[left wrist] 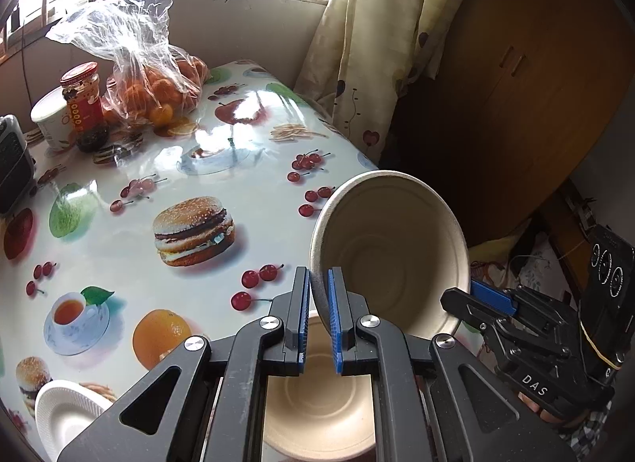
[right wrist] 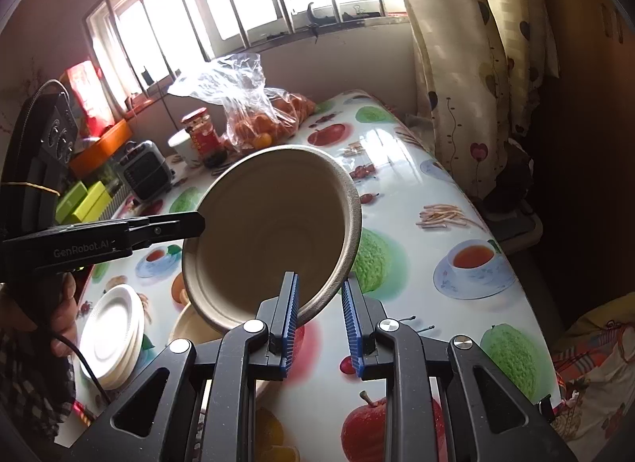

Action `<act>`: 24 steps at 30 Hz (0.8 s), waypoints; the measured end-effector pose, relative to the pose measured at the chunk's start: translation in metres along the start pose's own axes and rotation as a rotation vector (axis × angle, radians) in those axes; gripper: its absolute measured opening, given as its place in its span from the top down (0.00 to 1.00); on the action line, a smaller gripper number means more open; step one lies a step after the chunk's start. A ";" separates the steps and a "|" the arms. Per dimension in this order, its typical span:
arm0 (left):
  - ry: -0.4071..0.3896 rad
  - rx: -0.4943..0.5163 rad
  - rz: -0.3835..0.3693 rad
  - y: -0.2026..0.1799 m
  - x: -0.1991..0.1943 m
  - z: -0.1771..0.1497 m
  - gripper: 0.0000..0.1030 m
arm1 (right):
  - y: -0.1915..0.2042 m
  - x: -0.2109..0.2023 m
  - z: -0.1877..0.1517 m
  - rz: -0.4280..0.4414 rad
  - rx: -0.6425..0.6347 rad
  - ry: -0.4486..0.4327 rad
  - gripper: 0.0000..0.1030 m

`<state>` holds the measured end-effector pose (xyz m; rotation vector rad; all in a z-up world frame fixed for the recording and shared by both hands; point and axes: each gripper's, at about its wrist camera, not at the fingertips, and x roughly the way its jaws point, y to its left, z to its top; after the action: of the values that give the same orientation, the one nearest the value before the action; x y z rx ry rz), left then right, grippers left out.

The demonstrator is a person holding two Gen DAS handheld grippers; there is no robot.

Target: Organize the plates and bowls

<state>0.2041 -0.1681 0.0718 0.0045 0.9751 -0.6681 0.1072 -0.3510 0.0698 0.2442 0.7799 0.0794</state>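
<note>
A beige paper bowl [left wrist: 397, 255] hangs tilted above the table, its opening turned toward both cameras. My left gripper [left wrist: 317, 275] is shut on its near-left rim. In the left wrist view my right gripper [left wrist: 472, 295] clamps the opposite rim. The right wrist view shows the same bowl [right wrist: 274, 231] with my right gripper [right wrist: 319, 281] shut on its lower rim and my left gripper [right wrist: 194, 224] on its left edge. Under the held bowl a second beige bowl [left wrist: 317, 410] [right wrist: 190, 327] rests on the table. A stack of white plates [right wrist: 111, 327] [left wrist: 63, 410] lies to its left.
The table's fruit-print cover [left wrist: 190, 271] ends at a right edge beside a curtain [left wrist: 357, 57]. At the back stand a bag of oranges [left wrist: 158, 89], a red-lidded jar [left wrist: 85, 104], a white cup [left wrist: 51, 120] and a small black appliance [right wrist: 145, 170]. A hand [right wrist: 63, 315] holds the left gripper.
</note>
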 end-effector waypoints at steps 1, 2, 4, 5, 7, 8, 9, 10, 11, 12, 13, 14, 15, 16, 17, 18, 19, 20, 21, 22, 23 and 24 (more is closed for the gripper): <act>-0.001 -0.001 0.001 0.001 -0.001 -0.001 0.91 | 0.001 0.000 -0.001 0.001 -0.001 0.001 0.79; -0.001 -0.004 0.002 0.001 -0.002 -0.003 0.91 | 0.003 -0.001 -0.002 0.003 -0.003 0.002 0.79; -0.003 -0.005 0.004 0.003 -0.004 -0.005 0.91 | 0.005 -0.002 -0.004 0.005 -0.006 0.003 0.79; -0.004 -0.008 0.004 0.003 -0.005 -0.006 0.91 | 0.006 -0.002 -0.005 0.007 -0.007 0.003 0.79; -0.007 -0.008 0.002 0.003 -0.008 -0.008 0.91 | 0.008 -0.004 -0.006 0.008 -0.013 0.003 0.79; -0.009 -0.011 0.000 0.004 -0.010 -0.009 0.91 | 0.009 -0.005 -0.007 0.008 -0.016 0.003 0.79; -0.012 -0.011 -0.002 0.004 -0.012 -0.010 0.91 | 0.010 -0.006 -0.008 0.008 -0.018 0.002 0.79; -0.015 -0.012 -0.002 0.004 -0.013 -0.011 0.91 | 0.011 -0.007 -0.009 0.010 -0.018 0.002 0.79; -0.016 -0.015 -0.002 0.004 -0.014 -0.012 0.91 | 0.012 -0.008 -0.009 0.012 -0.019 0.002 0.79; -0.017 -0.015 -0.002 0.005 -0.015 -0.014 0.91 | 0.013 -0.008 -0.010 0.012 -0.020 0.002 0.79; -0.017 -0.014 -0.001 0.005 -0.016 -0.015 0.91 | 0.014 -0.009 -0.010 0.011 -0.022 0.001 0.79; -0.017 -0.016 0.000 0.006 -0.017 -0.016 0.91 | 0.015 -0.010 -0.011 0.013 -0.022 0.001 0.79; -0.017 -0.017 -0.001 0.006 -0.017 -0.017 0.91 | 0.016 -0.010 -0.012 0.015 -0.023 0.002 0.79; -0.018 -0.018 -0.002 0.007 -0.018 -0.019 0.91 | 0.016 -0.011 -0.012 0.017 -0.024 0.002 0.79; -0.019 -0.021 -0.002 0.007 -0.020 -0.020 0.91 | 0.017 -0.011 -0.013 0.019 -0.025 0.003 0.79; -0.020 -0.022 -0.003 0.008 -0.020 -0.021 0.91 | 0.018 -0.011 -0.014 0.021 -0.027 0.004 0.79; -0.021 -0.025 -0.003 0.009 -0.021 -0.022 0.91 | 0.019 -0.011 -0.015 0.021 -0.030 0.006 0.79; -0.021 -0.029 -0.004 0.010 -0.022 -0.024 0.91 | 0.020 -0.011 -0.016 0.024 -0.031 0.009 0.79; -0.021 -0.031 -0.003 0.011 -0.023 -0.026 0.91 | 0.021 -0.011 -0.018 0.025 -0.032 0.012 0.79; -0.021 -0.031 -0.002 0.011 -0.023 -0.028 0.91 | 0.022 -0.011 -0.019 0.026 -0.033 0.014 0.79; -0.018 -0.035 -0.001 0.012 -0.023 -0.029 0.91 | 0.023 -0.011 -0.020 0.029 -0.033 0.016 0.79; -0.017 -0.039 -0.001 0.013 -0.024 -0.031 0.91 | 0.024 -0.011 -0.022 0.031 -0.033 0.018 0.79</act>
<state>0.1780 -0.1364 0.0684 -0.0362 0.9716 -0.6491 0.0849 -0.3257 0.0682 0.2245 0.7924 0.1243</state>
